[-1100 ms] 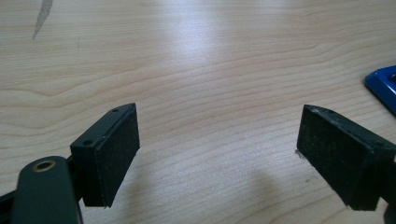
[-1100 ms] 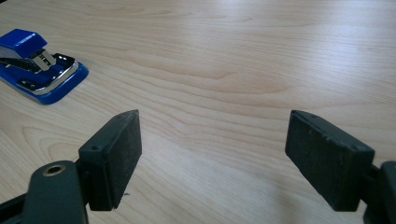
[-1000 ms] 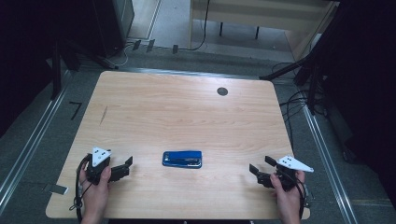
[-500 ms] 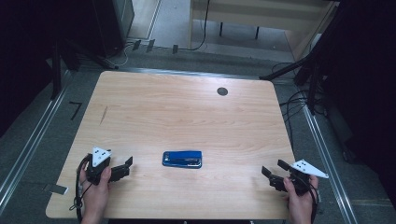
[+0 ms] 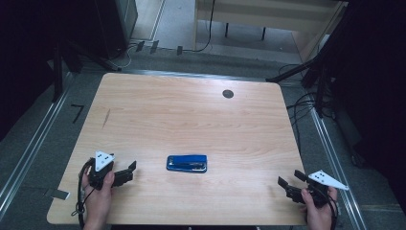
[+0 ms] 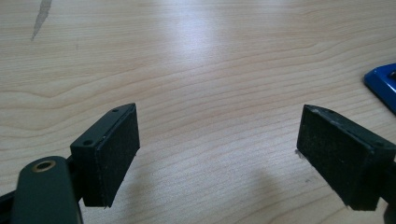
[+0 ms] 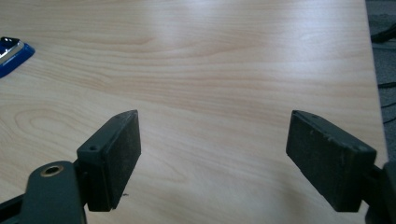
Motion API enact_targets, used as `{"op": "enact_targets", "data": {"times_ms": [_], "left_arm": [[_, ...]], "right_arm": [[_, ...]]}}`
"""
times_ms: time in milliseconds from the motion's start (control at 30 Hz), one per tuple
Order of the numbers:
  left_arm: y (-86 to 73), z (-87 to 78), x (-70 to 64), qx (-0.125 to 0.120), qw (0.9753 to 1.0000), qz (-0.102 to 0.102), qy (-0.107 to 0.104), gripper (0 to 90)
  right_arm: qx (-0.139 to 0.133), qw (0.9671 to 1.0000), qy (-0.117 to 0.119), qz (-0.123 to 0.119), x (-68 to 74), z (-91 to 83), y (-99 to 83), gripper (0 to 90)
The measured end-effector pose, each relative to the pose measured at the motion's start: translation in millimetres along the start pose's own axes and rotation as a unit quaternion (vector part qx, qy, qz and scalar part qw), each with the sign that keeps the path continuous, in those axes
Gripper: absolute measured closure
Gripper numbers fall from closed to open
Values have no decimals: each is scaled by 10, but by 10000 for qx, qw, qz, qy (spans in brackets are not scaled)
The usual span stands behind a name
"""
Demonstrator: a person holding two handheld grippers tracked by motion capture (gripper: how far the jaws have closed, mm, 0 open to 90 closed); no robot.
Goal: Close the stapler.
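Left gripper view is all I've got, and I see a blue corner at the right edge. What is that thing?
Observer: A blue stapler, lying flat on the table, seen whole in the high view.
Operator: Where's the other gripper?
Observer: The right gripper is near the table's right front corner, well apart from the stapler.
Operator: Is it open?
Observer: Yes, in the right gripper view its jaws stand wide apart with bare wood between them.
Operator: Anything else on the table?
Observer: A small dark round spot near the far edge.
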State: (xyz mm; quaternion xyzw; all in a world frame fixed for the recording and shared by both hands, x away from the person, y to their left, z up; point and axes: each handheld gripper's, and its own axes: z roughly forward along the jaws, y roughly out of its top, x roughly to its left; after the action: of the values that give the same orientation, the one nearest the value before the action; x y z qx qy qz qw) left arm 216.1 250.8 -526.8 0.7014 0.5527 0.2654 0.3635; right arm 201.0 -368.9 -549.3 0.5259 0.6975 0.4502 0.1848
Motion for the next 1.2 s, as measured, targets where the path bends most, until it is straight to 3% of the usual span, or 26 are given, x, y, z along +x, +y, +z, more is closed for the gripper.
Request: {"op": "enact_targets", "data": {"times_ms": [167,567,1200], "left_arm": [[3,0,-8,39,10000,41,27,137],[3,4,-17,40,10000,74,34,136],[7,21,-38,116,9997,192,27,136]], "right_arm": [[-50,9999,-47,104,-84,-84,-43,186],[-96,9996,-164,207,-184,-91,-56,177],[90,9999,-60,102,-167,-57,-41,143]]}}
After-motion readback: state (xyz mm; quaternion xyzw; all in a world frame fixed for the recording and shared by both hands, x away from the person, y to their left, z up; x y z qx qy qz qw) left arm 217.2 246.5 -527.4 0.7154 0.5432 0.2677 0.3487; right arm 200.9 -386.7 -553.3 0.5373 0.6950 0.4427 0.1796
